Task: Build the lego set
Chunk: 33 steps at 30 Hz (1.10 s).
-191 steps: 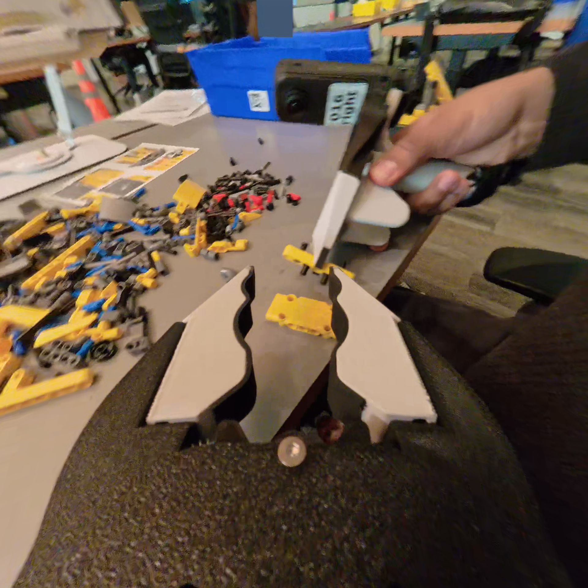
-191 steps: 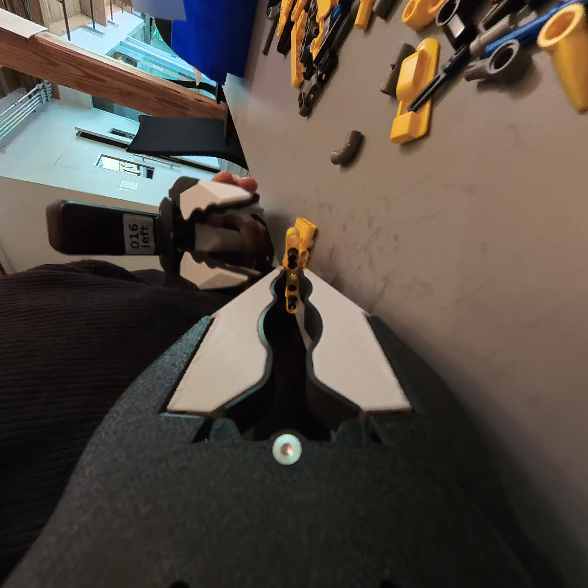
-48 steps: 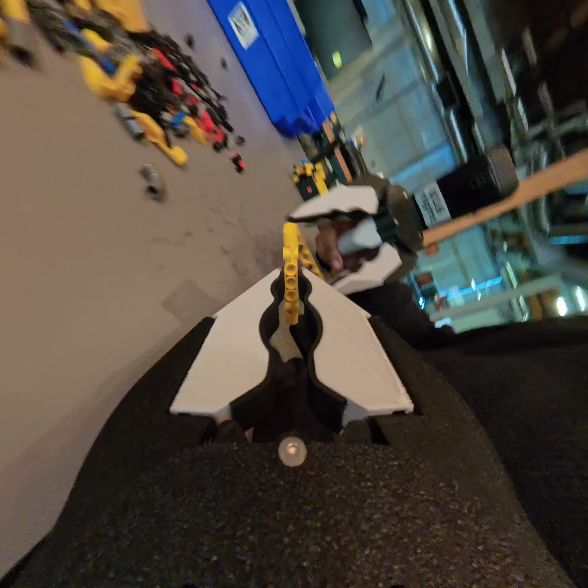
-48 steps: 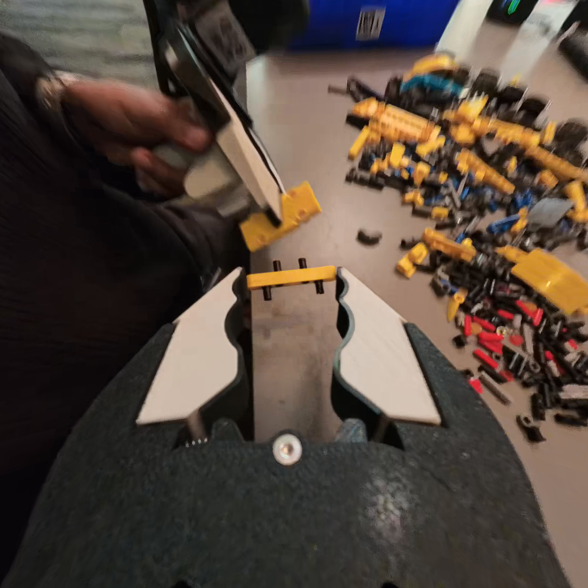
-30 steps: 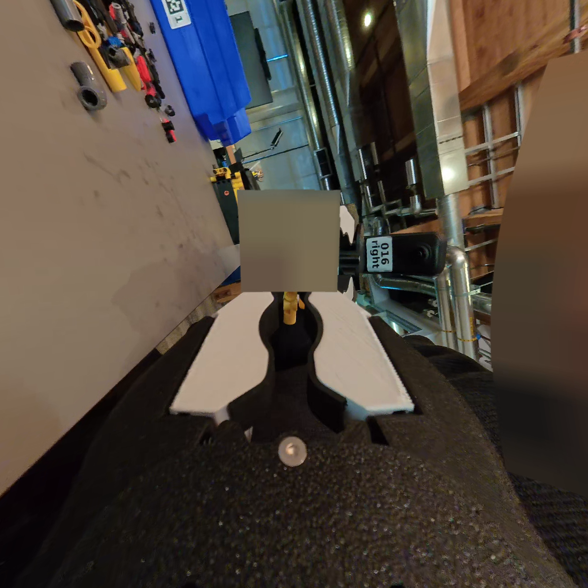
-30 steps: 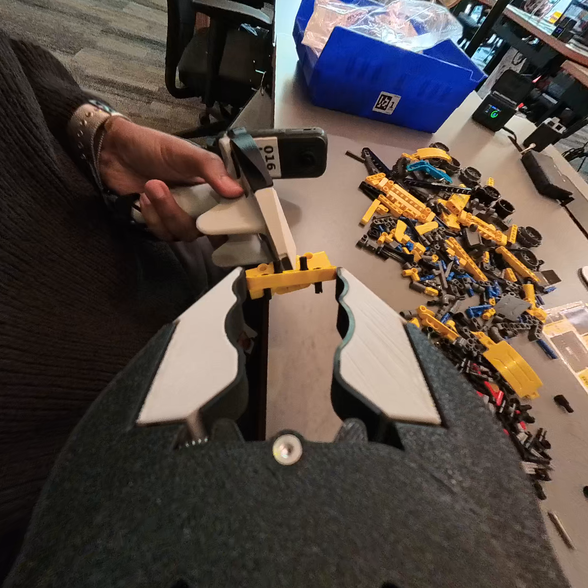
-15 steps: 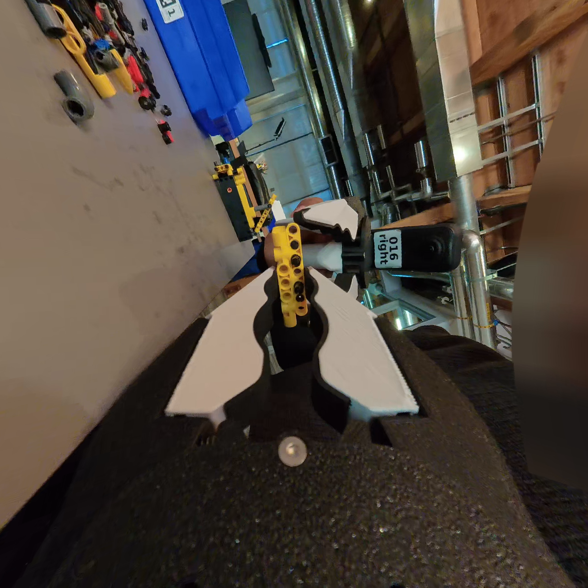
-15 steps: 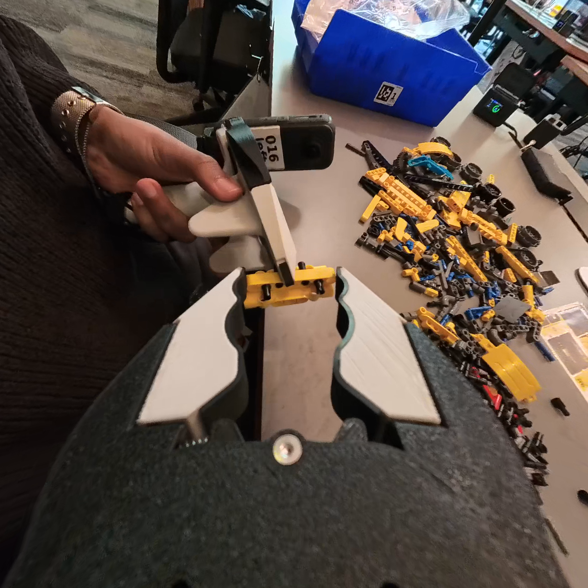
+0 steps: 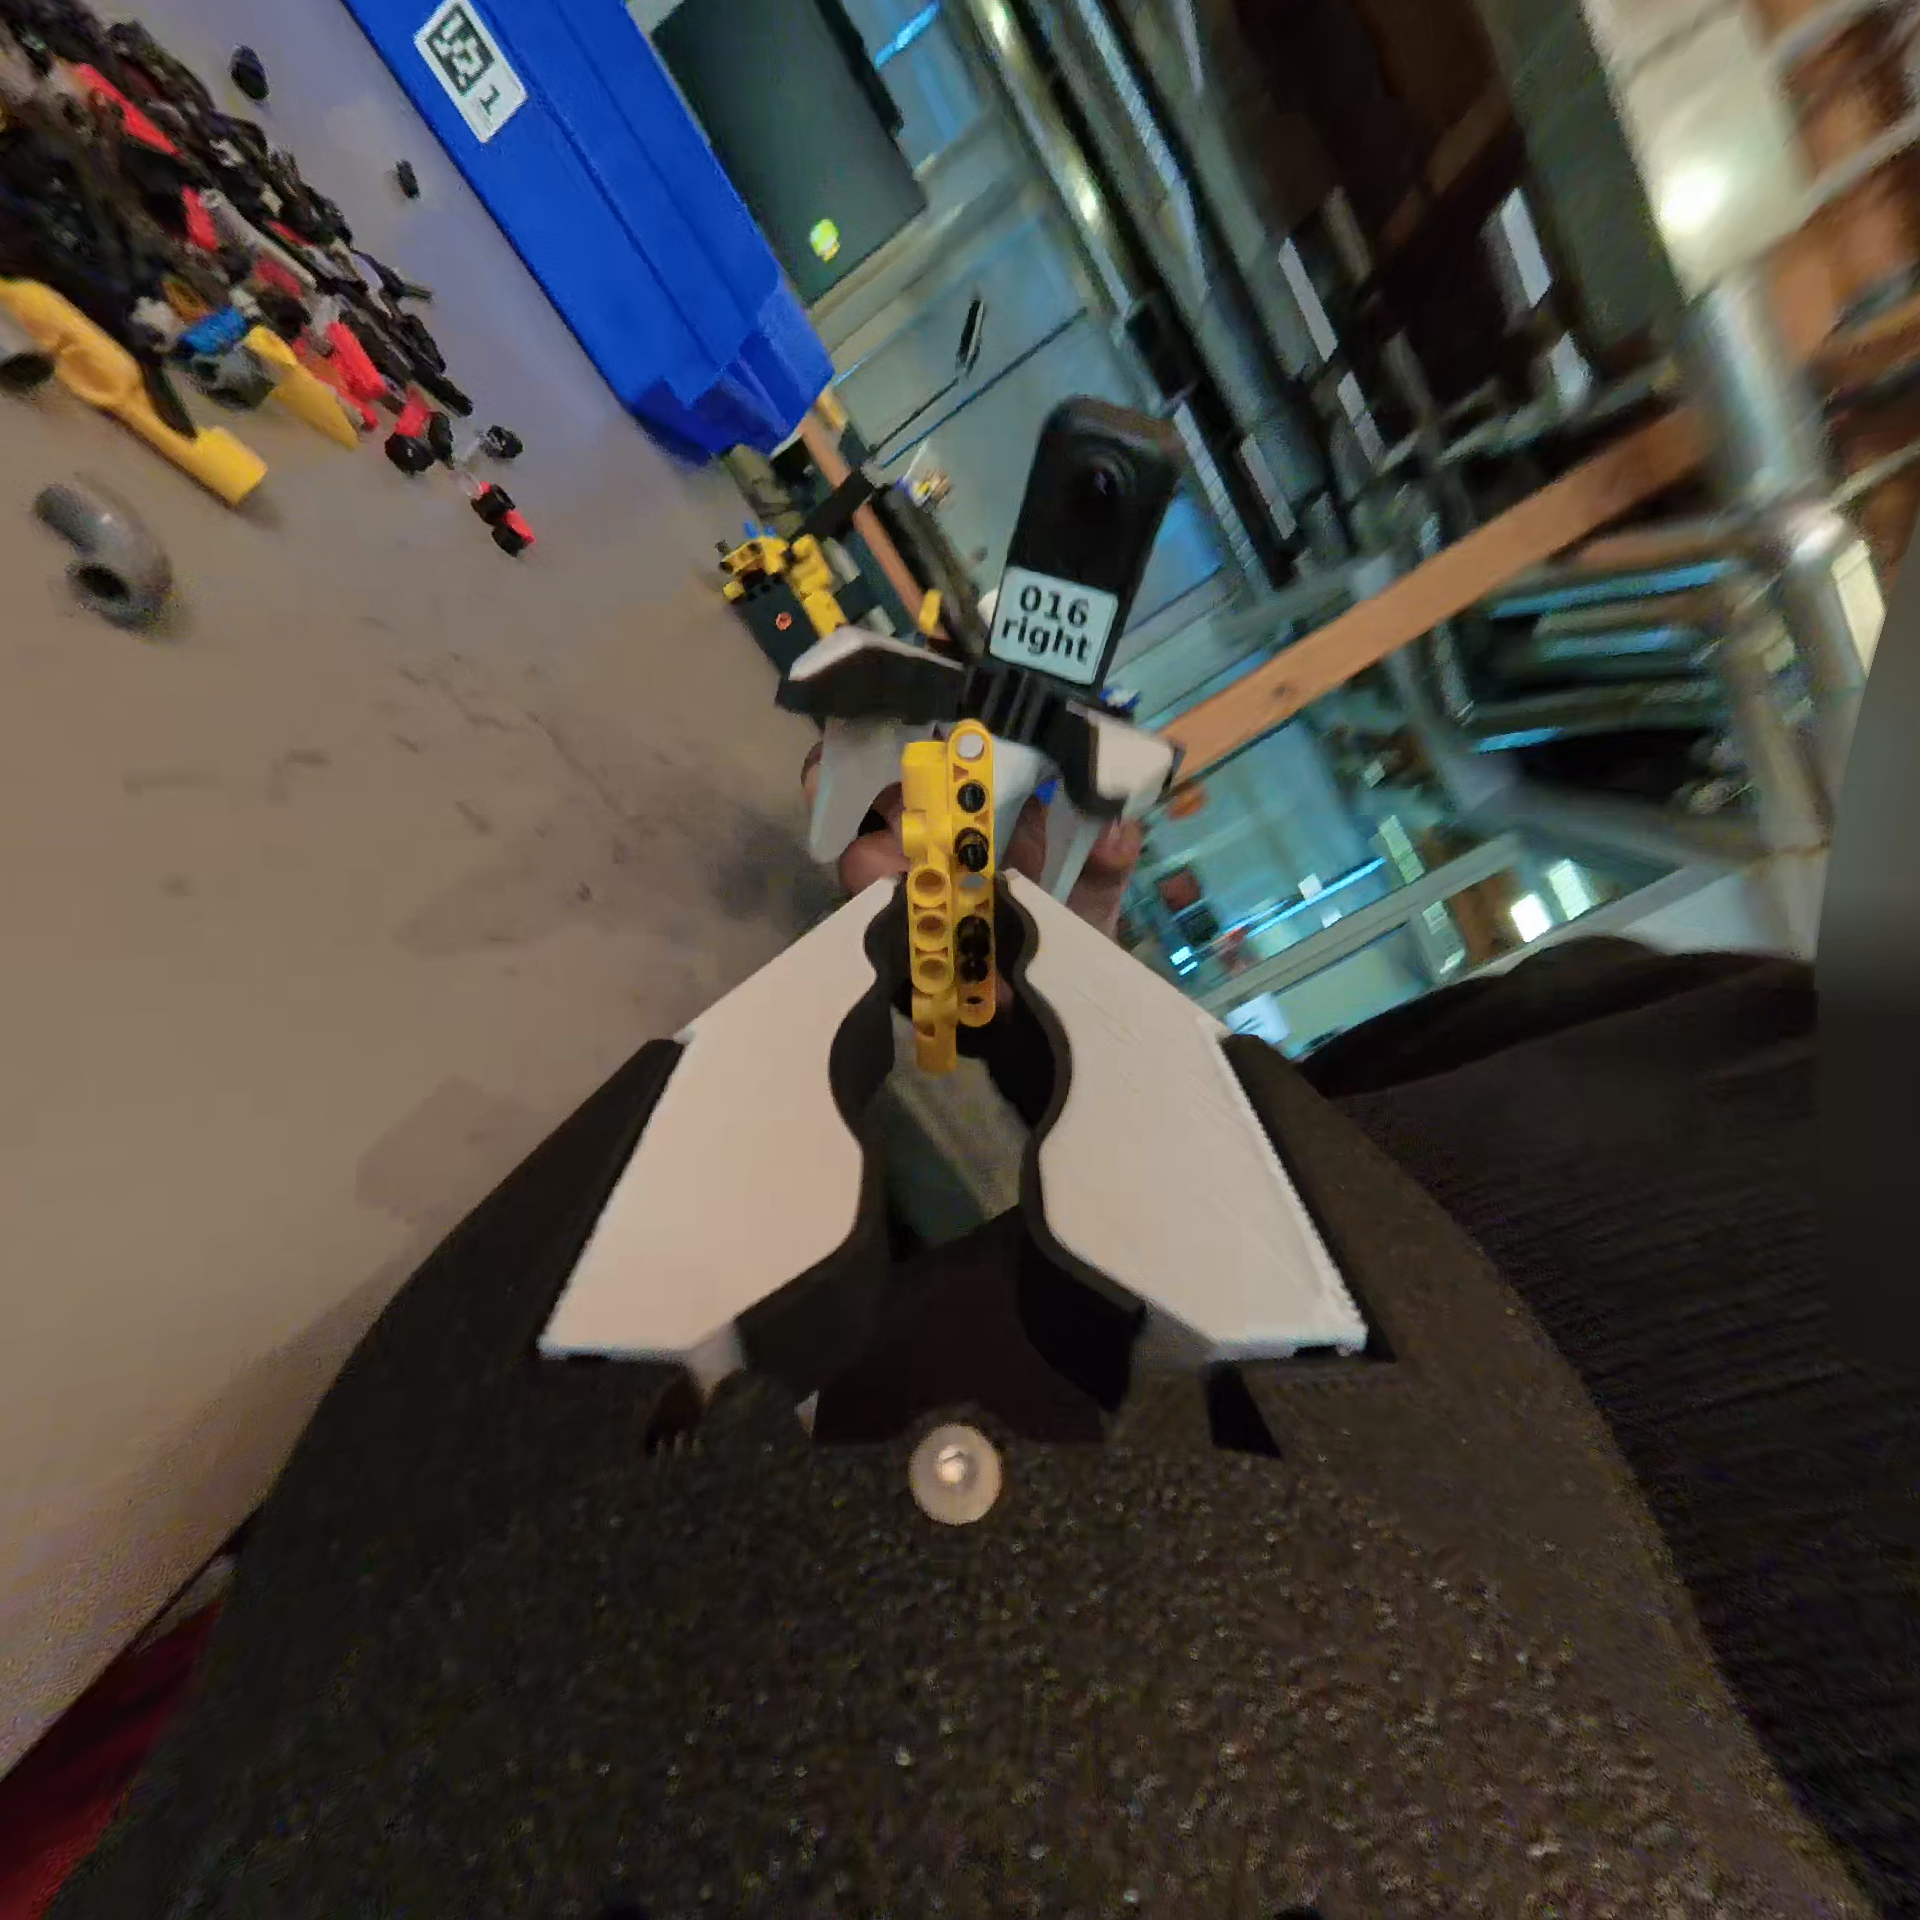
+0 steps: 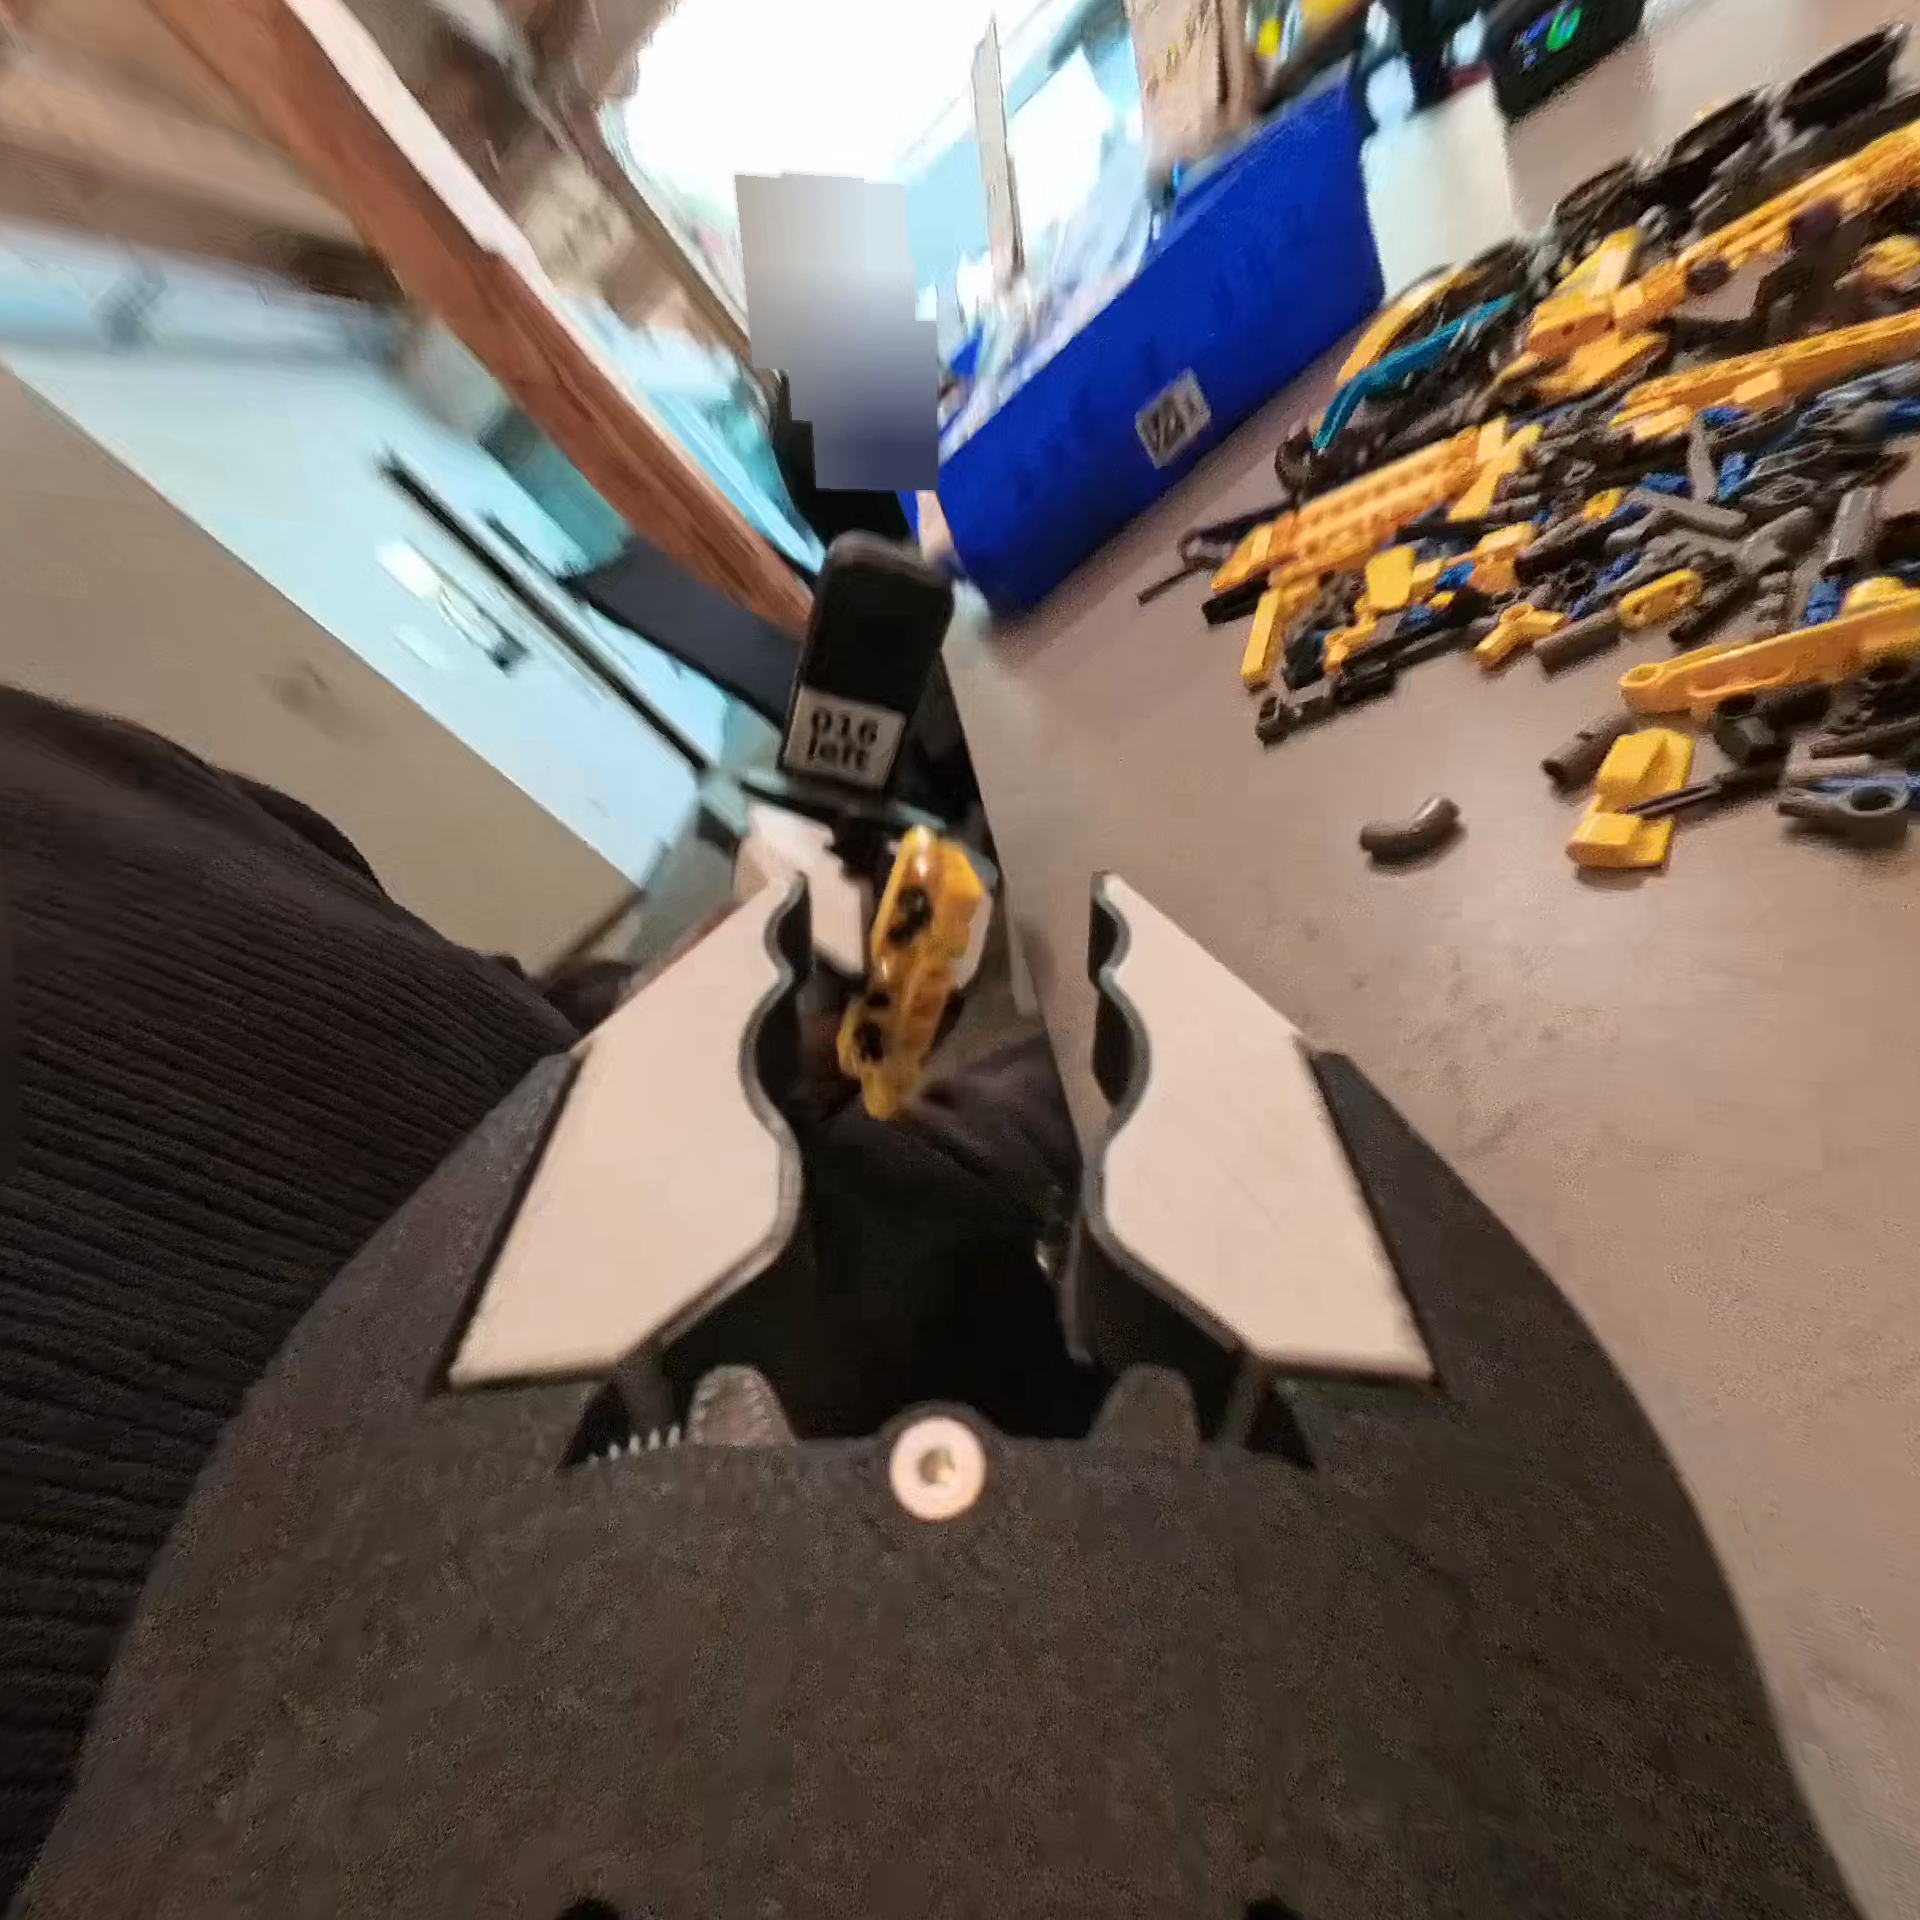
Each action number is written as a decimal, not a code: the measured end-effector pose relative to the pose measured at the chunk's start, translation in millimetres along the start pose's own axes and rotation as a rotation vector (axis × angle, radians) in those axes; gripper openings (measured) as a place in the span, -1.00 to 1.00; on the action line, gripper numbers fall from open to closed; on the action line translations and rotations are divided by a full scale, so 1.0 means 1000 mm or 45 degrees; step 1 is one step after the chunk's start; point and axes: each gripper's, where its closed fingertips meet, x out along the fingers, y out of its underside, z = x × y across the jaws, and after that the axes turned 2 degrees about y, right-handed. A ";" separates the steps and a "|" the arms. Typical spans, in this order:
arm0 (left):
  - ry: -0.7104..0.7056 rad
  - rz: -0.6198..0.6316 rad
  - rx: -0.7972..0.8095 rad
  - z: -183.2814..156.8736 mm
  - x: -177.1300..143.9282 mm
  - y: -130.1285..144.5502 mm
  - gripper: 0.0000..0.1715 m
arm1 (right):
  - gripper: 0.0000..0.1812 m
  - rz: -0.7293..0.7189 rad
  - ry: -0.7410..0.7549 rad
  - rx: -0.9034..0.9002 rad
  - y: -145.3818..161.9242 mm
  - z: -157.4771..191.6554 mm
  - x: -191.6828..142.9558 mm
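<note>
Yellow beam assembly (image 9: 948, 894) sits clenched in our left gripper (image 9: 951, 940) jaws, off the grey counter (image 9: 343, 790). Our right gripper (image 10: 940, 935) faces it, jaws released, nearly touching. Loose building pieces (image 10: 1621, 540) and a blue bin (image 9: 613, 208) lie beyond.

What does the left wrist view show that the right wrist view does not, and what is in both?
Only the left wrist view shows the left gripper shut on the yellow beam assembly, and small red pieces on the table. Only the right wrist view shows the right gripper open, and long yellow beams. Both show the yellow assembly, the grey table, the blue bin and a grey elbow piece.
</note>
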 end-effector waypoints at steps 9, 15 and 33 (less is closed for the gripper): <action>-0.283 0.136 0.395 0.009 0.008 0.006 -0.83 | -0.65 0.022 -0.037 0.221 0.021 -0.001 0.000; -0.133 0.089 0.240 0.001 0.011 0.007 -0.81 | -0.79 -0.027 -0.134 0.273 0.016 0.005 -0.005; -0.025 -0.079 0.018 0.002 -0.002 -0.009 -0.87 | -0.67 -0.122 -0.087 0.322 0.008 -0.001 -0.014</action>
